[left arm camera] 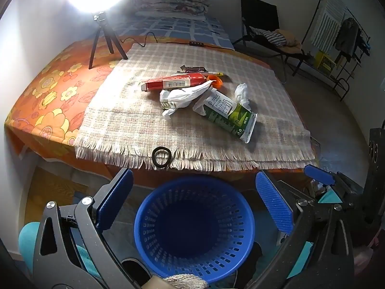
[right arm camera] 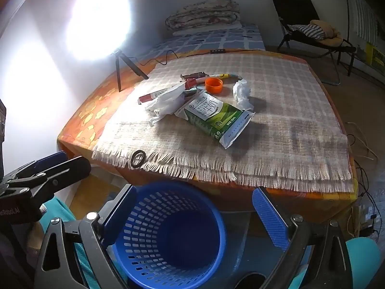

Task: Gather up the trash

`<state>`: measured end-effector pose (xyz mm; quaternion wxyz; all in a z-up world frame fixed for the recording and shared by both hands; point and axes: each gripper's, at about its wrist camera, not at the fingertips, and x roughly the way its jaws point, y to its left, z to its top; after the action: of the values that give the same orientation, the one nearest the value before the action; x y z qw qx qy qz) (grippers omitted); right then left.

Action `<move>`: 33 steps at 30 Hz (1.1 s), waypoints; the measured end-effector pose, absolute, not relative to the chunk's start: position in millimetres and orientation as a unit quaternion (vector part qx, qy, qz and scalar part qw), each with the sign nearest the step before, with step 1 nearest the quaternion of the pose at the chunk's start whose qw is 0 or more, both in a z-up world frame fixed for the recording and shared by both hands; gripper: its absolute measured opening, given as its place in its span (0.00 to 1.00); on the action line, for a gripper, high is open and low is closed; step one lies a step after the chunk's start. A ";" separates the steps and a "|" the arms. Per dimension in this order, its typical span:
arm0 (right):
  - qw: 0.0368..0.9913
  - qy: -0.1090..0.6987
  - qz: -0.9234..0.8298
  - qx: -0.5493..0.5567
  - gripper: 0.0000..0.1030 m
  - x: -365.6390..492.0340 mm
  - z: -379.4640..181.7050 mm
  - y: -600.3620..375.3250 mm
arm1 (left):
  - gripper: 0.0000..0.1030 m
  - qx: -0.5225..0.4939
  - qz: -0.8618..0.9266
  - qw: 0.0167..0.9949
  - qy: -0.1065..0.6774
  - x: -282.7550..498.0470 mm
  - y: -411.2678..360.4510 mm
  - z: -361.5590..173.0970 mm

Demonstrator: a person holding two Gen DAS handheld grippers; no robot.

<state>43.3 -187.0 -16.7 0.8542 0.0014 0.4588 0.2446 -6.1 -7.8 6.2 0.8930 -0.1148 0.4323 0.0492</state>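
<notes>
- Left wrist view: nearest is the left gripper [left arm camera: 193, 197], jaws spread wide and holding nothing. Directly below and between them sits a blue basket [left arm camera: 154, 219] on the floor, which looks empty inside.
- Beyond the basket is the table edge, covered by a fringed checked cloth [left arm camera: 115, 125]. A black ring [left arm camera: 161, 157] lies on the fringe, the closest item to this gripper.
- Further in, the rubbish sits in a cluster: a red box [left arm camera: 173, 82], a white plastic bag [left arm camera: 181, 96], a milk carton [left arm camera: 227, 114], a crumpled tissue [left arm camera: 241, 94] and an orange cap [left arm camera: 216, 82]. At the right edge, the other gripper's blue pad shows.
- Right wrist view: the right gripper [right arm camera: 195, 214] is nearest, also wide open and empty, above the basket [right arm camera: 144, 260].
- The milk carton [right arm camera: 214, 118] lies ahead and slightly right of centre, long axis running diagonally from far-left to near-right. It appears nearer this gripper, so a right-hand reach, jaws turned across the carton's width, seems the likely next move.
- The left gripper [right arm camera: 45, 168] shows at the left edge.
</notes>
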 end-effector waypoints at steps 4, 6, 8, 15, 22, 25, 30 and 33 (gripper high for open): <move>0.853 0.459 0.247 0.004 0.95 43.9 -16.2 -187.9 | 1.00 -0.116 0.048 0.893 0.432 -6.5 -8.4 6.9; 0.853 0.460 0.247 0.004 0.95 43.6 -16.5 -186.9 | 1.00 -0.115 0.048 0.893 0.432 -7.5 -9.6 6.2; 0.852 0.461 0.248 0.005 0.95 43.8 -16.8 -187.4 | 1.00 -0.115 0.048 0.893 0.432 -8.2 -11.1 7.1; 0.851 0.462 0.248 0.008 0.95 44.4 -17.0 -188.5 | 1.00 -0.115 0.049 0.893 0.431 -8.4 -11.6 7.6; 0.850 0.465 0.247 0.010 0.96 45.0 -18.1 -190.7 | 1.00 -0.116 0.048 0.893 0.432 -8.7 -13.2 7.8; 0.849 0.467 0.246 0.010 0.96 44.8 -19.2 -190.3 | 1.00 -0.117 0.048 0.893 0.433 -9.1 -15.0 7.7; 0.848 0.470 0.245 0.012 0.96 44.7 -20.7 -191.6 | 1.00 -0.117 0.048 0.893 0.433 -9.7 -15.2 6.9; 0.848 0.471 0.244 0.014 0.96 45.2 -21.4 -190.9 | 1.00 -0.116 0.047 0.893 0.433 -10.2 -15.2 7.1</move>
<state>45.2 -190.9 -21.4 0.8477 0.0145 0.4707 0.2443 -10.2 -15.2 7.1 0.8926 -0.1165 0.4330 0.0474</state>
